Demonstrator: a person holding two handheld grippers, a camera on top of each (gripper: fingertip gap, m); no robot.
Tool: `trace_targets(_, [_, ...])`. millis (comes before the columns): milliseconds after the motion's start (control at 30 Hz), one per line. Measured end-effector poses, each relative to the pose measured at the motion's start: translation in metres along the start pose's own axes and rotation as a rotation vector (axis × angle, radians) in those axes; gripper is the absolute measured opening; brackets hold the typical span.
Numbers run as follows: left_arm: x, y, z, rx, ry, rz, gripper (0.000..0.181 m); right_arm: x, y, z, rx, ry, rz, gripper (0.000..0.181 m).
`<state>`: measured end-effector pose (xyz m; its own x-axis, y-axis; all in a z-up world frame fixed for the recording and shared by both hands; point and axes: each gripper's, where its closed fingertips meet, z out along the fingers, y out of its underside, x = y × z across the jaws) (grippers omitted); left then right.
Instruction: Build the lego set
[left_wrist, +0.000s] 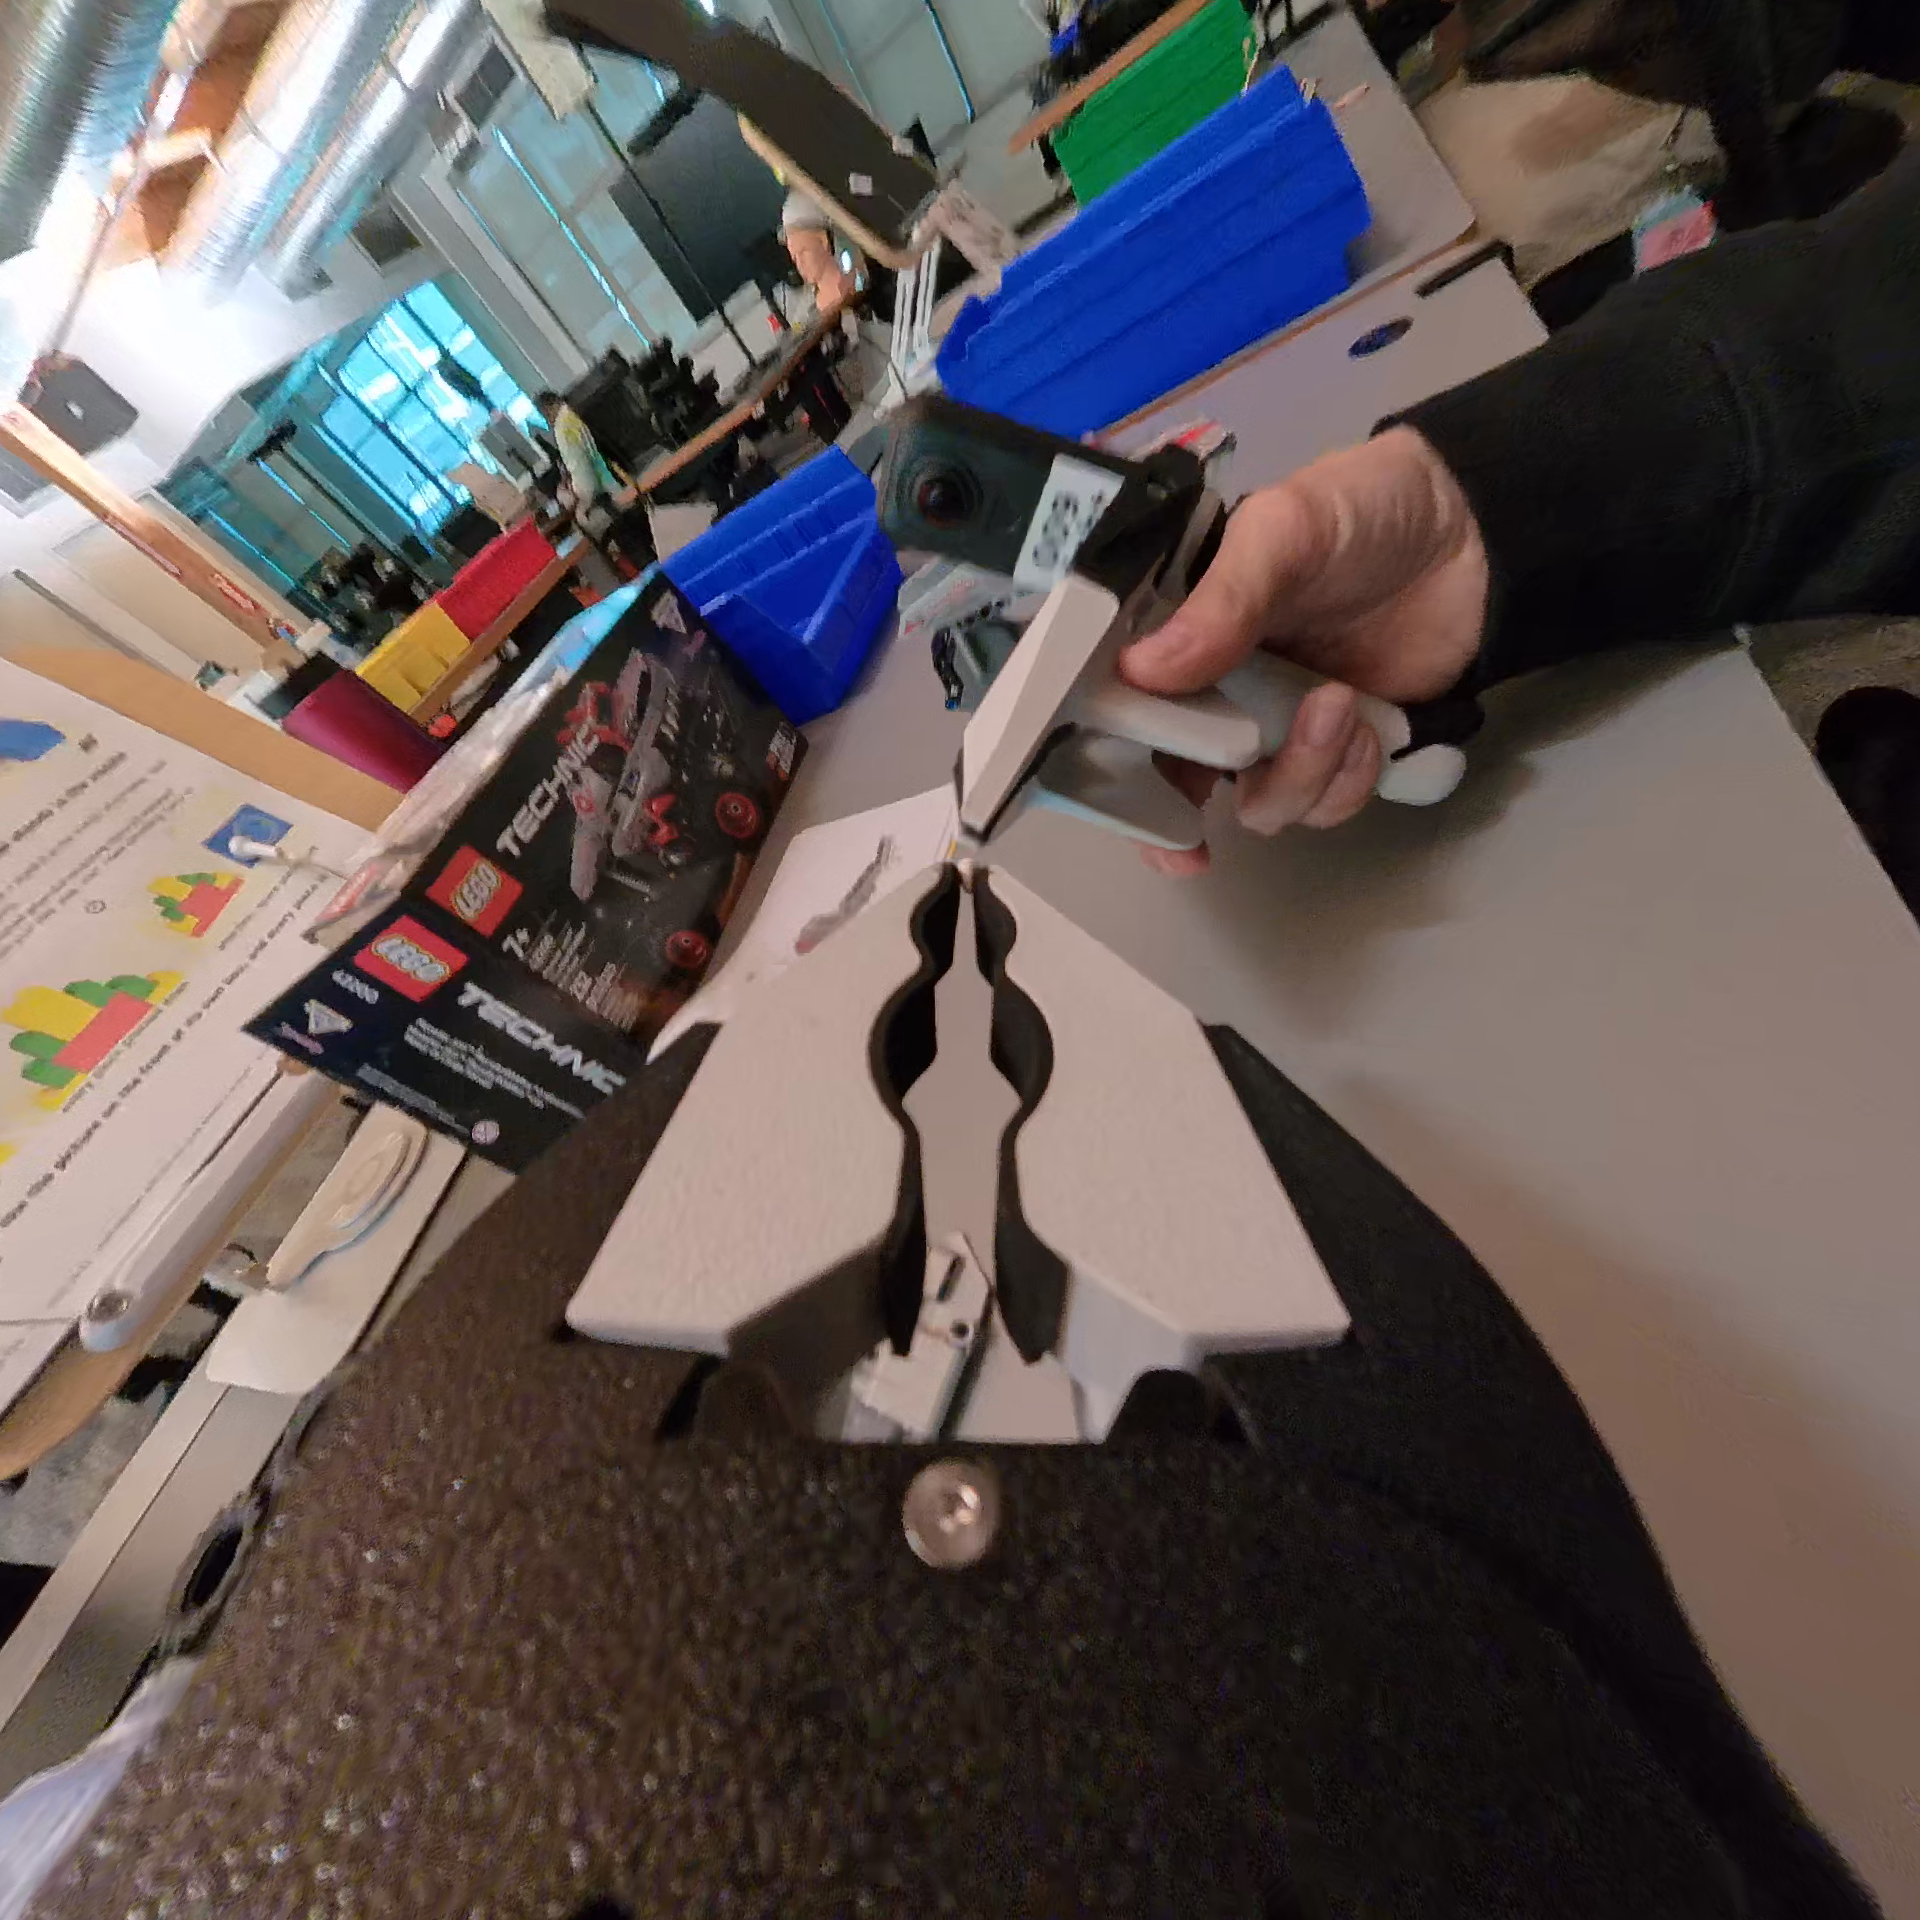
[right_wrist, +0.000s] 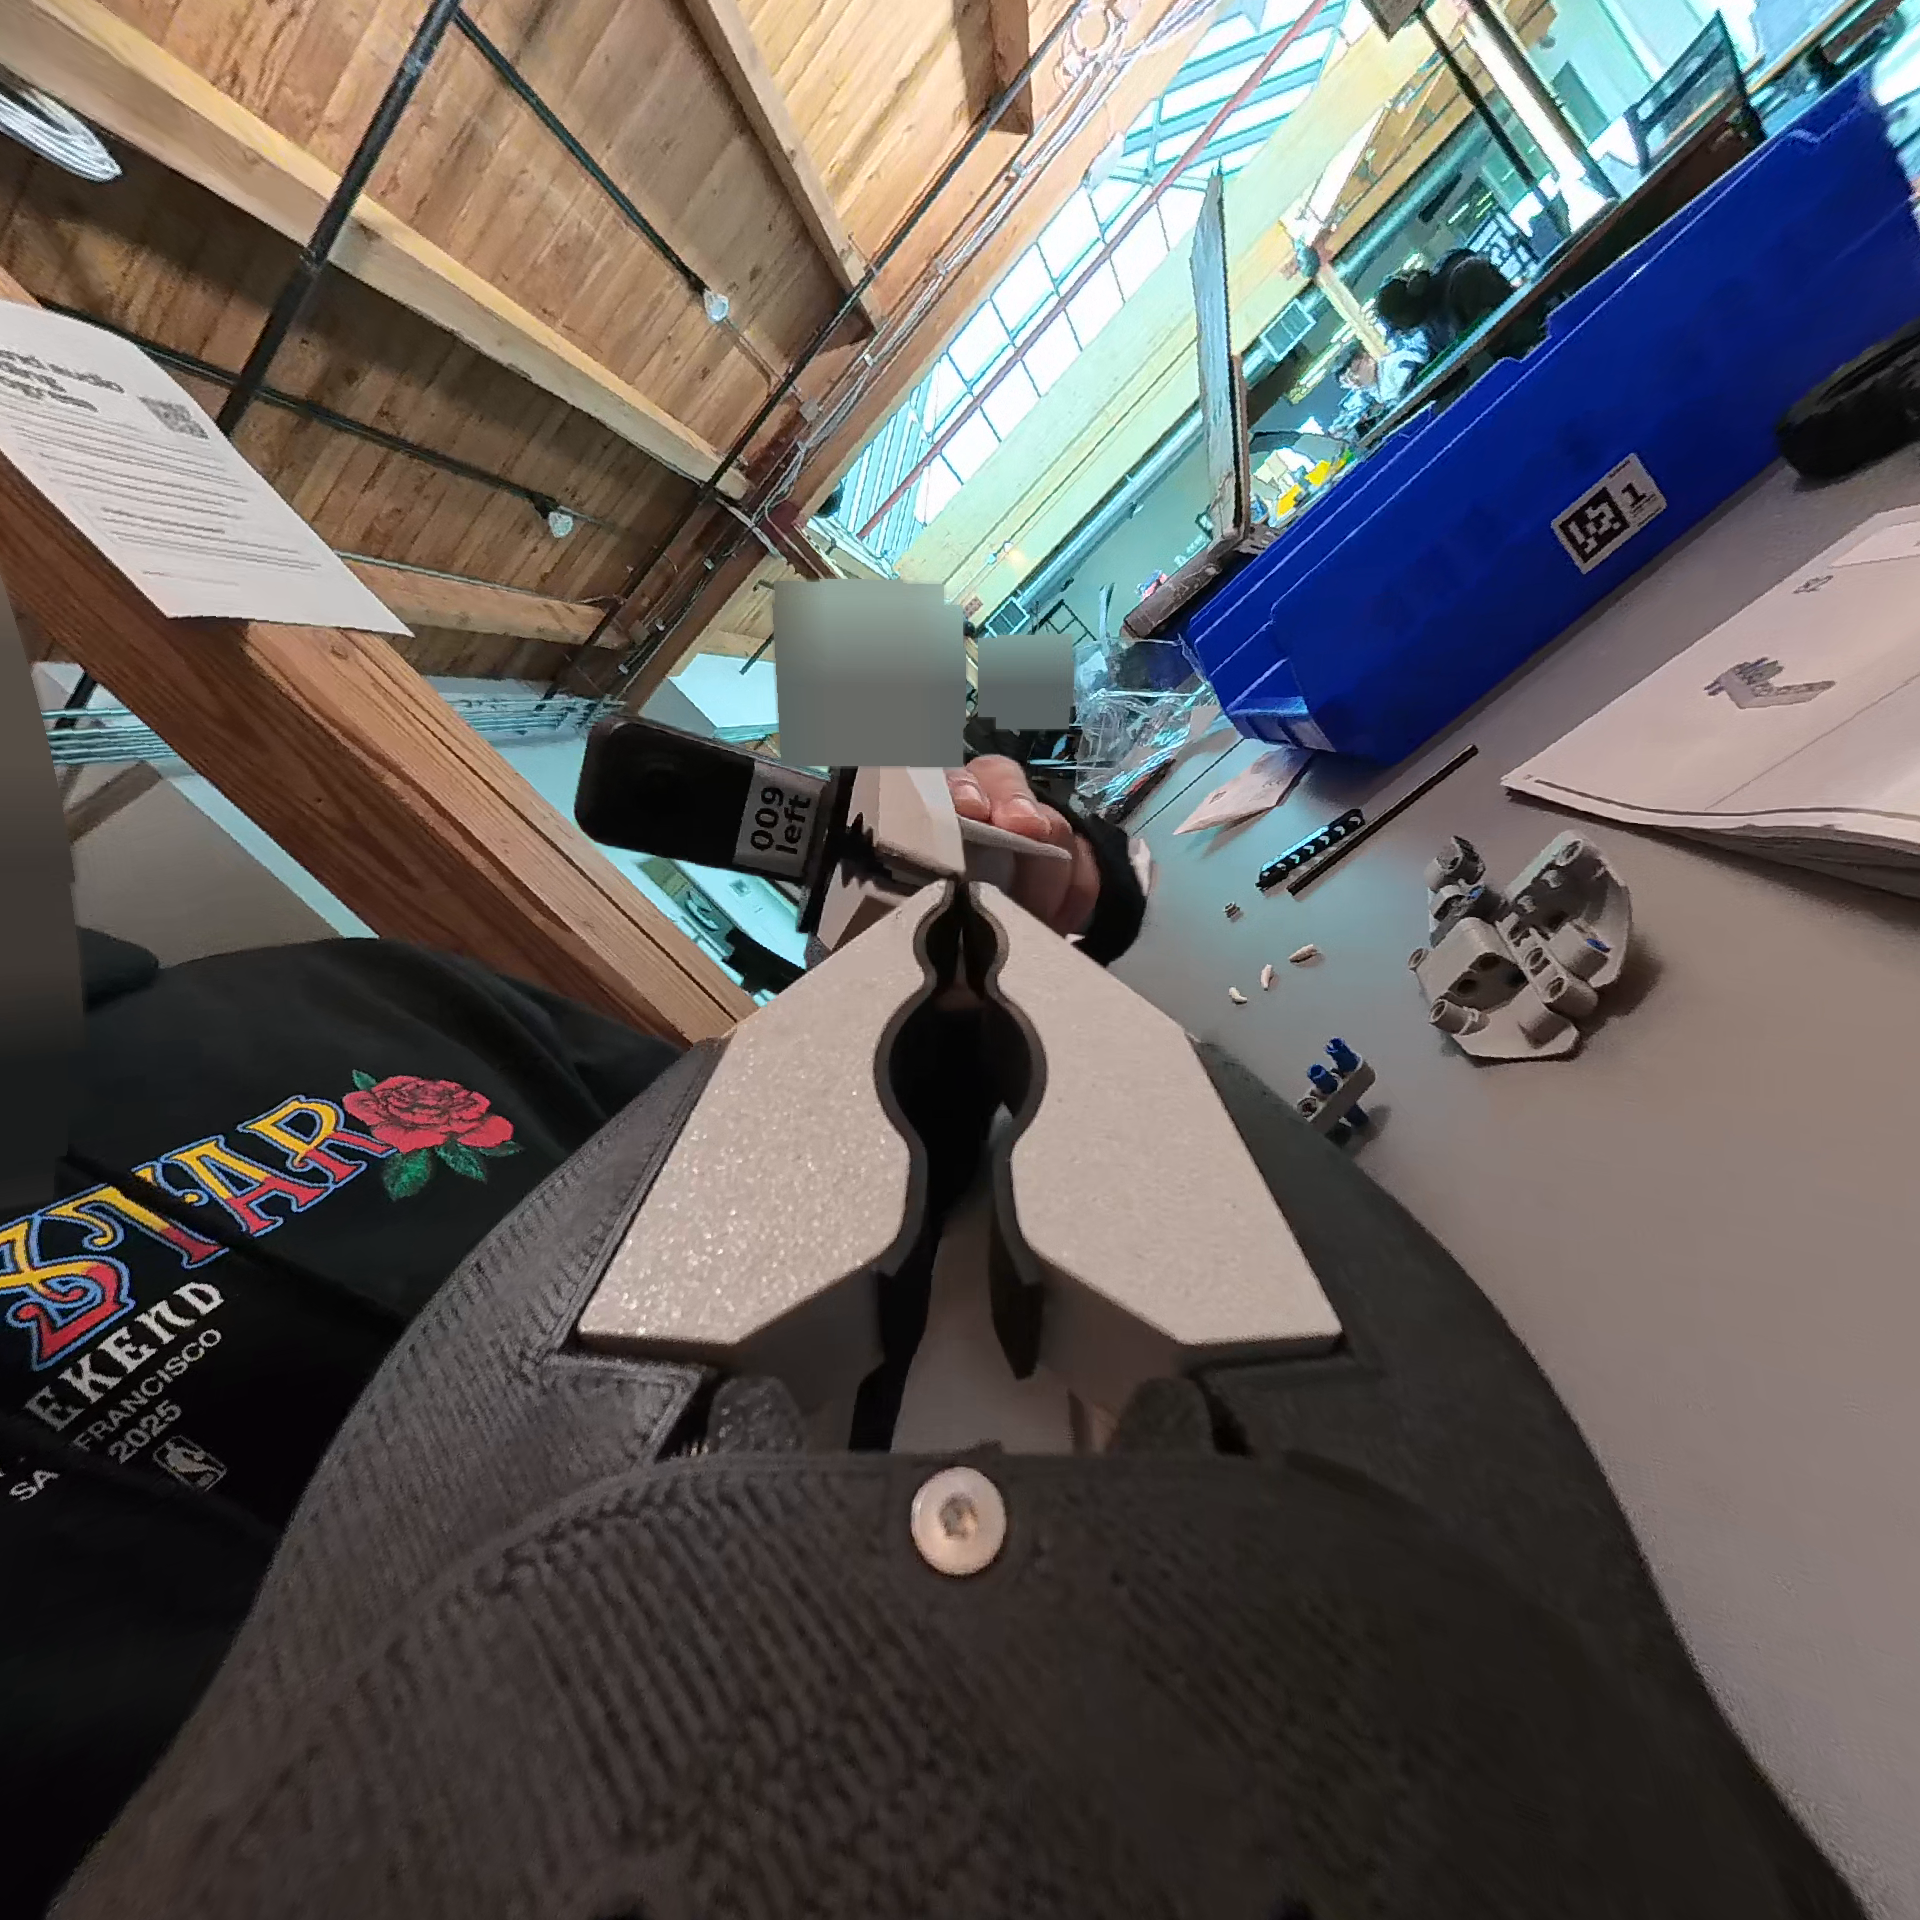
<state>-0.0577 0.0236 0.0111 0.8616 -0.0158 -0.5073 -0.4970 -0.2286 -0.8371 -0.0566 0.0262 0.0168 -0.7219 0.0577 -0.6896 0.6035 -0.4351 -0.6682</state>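
Fingers: both pairs closed tip to tip; whether either pinches a tiny part, we can't tell.
Left gripper (left_wrist: 961, 868): our tips nearly touch the right gripper's tips, above the grey table (left_wrist: 1558, 1039).
Right gripper (right_wrist: 961, 888): tilted up, nose to nose with the left one, no part visible between them.
Grey sub-assembly (right_wrist: 1517, 961): lies on the table, right of our right gripper, well apart from it.
Loose bits: small grey piece with blue pins (right_wrist: 1335, 1091) near; black beam (right_wrist: 1311, 847) and long black axle (right_wrist: 1382, 821) farther off.
Booklet (right_wrist: 1766, 717): far right, by the blue bin (right_wrist: 1558, 468).
Set box (left_wrist: 551, 904): left, propped.
Handling: we judge the parts light, stiff, slick plastic, apt to skate on the table.
Grip: take the sub-assembly across its flat sides, not by the pins.
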Motion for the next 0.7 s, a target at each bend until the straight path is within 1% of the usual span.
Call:
trace_targets(67, [-0.003,0.009,-0.005,-0.068,0.014,-0.006,0.0,0.005,0.001,-0.005,-0.031,0.059,-0.055,0.0])
trace_targets(100, [-0.003,0.015,-0.009,-0.11,0.029,-0.013,0.0,0.011,0.004,-0.009,-0.08,0.124,-0.119,0.006])
trace_targets(133, [-0.002,0.023,-0.012,-0.16,0.058,-0.027,0.0,0.019,0.01,-0.014,-0.155,0.211,-0.204,0.013])
trace_targets(200, [0.001,0.039,-0.018,-0.264,0.123,-0.07,0.0,0.033,0.025,-0.022,-0.331,0.363,-0.384,0.018])
trace_targets(267, [0.007,0.057,-0.023,-0.384,0.194,-0.129,0.0,0.042,0.04,-0.021,-0.46,0.442,-0.493,0.027])
trace_targets(333, [0.018,0.07,-0.026,-0.486,0.284,-0.175,0.0,0.047,0.056,-0.012,-0.55,0.45,-0.547,0.029])
trace_targets(400, [0.023,0.081,-0.028,-0.569,0.337,-0.181,0.0,0.056,0.074,-0.007,-0.653,0.465,-0.601,0.031])
trace_targets(500, [0.025,0.082,-0.026,-0.617,0.379,-0.143,0.0,0.069,0.094,-0.003,-0.785,0.48,-0.643,0.03])
trace_targets(600, [0.031,0.08,-0.024,-0.658,0.43,-0.101,0.0,0.075,0.101,-0.002,-0.841,0.502,-0.683,0.031])
trace_targets(700, [0.033,0.087,-0.024,-0.729,0.467,-0.067,0.0,0.08,0.098,0.002,-0.847,0.514,-0.709,0.029])
